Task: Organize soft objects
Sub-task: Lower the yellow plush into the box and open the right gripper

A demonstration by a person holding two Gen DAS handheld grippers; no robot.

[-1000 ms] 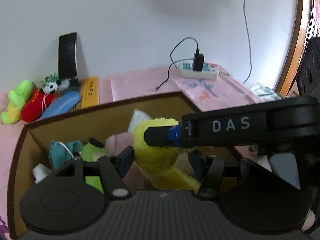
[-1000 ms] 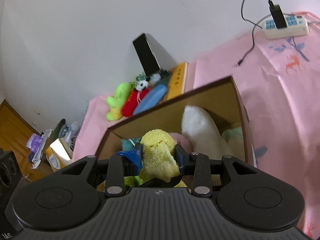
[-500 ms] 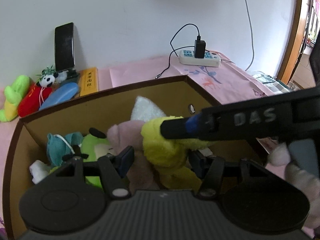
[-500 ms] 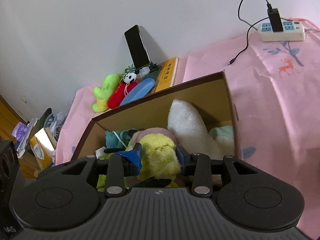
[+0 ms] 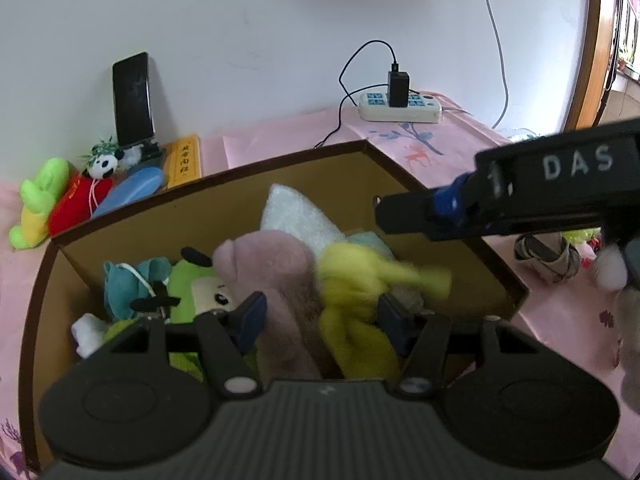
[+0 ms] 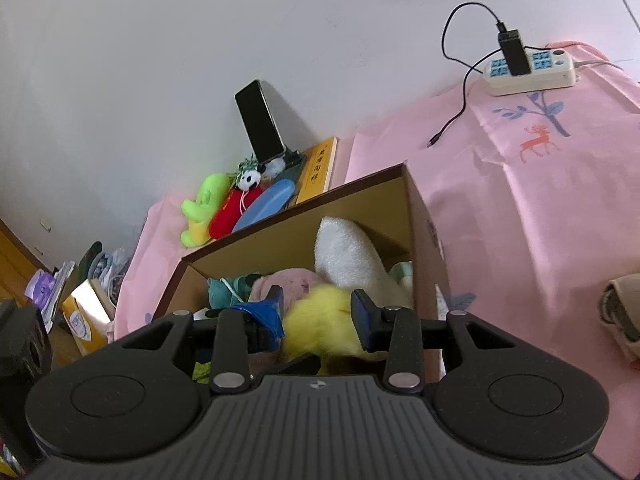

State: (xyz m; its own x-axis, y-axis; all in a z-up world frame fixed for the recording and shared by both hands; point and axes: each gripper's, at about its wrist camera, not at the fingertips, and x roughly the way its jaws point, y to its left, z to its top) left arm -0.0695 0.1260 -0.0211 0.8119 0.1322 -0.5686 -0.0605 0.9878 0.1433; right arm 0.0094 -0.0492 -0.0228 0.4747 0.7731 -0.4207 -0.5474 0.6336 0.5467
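Observation:
An open cardboard box [image 5: 280, 160] on the pink cloth holds several soft toys. Among them are a pink plush [image 5: 276, 272], a white one [image 5: 292, 216], a green one [image 5: 192, 280] and a teal one [image 5: 124, 284]. A yellow plush [image 5: 352, 284], blurred, lies loose among them. My left gripper [image 5: 322, 318] hovers open over the pink and yellow toys. My right gripper [image 5: 400, 216] reaches in from the right above the box. In the right wrist view it [image 6: 318, 312] is open, the yellow plush [image 6: 328, 320] blurred below its spread fingers.
Behind the box [image 6: 304, 200] by the wall lie a lime green plush [image 5: 36, 204], a red panda toy [image 5: 80, 196], a blue case [image 5: 132, 192], a yellow book [image 5: 184, 160] and a propped phone [image 5: 132, 100]. A power strip [image 5: 400, 108] sits far right, a beige item [image 5: 548, 256] near right.
My right gripper has opened and drawn back to the right. The yellow plush it held has dropped into the box. The left gripper has stayed open over the box.

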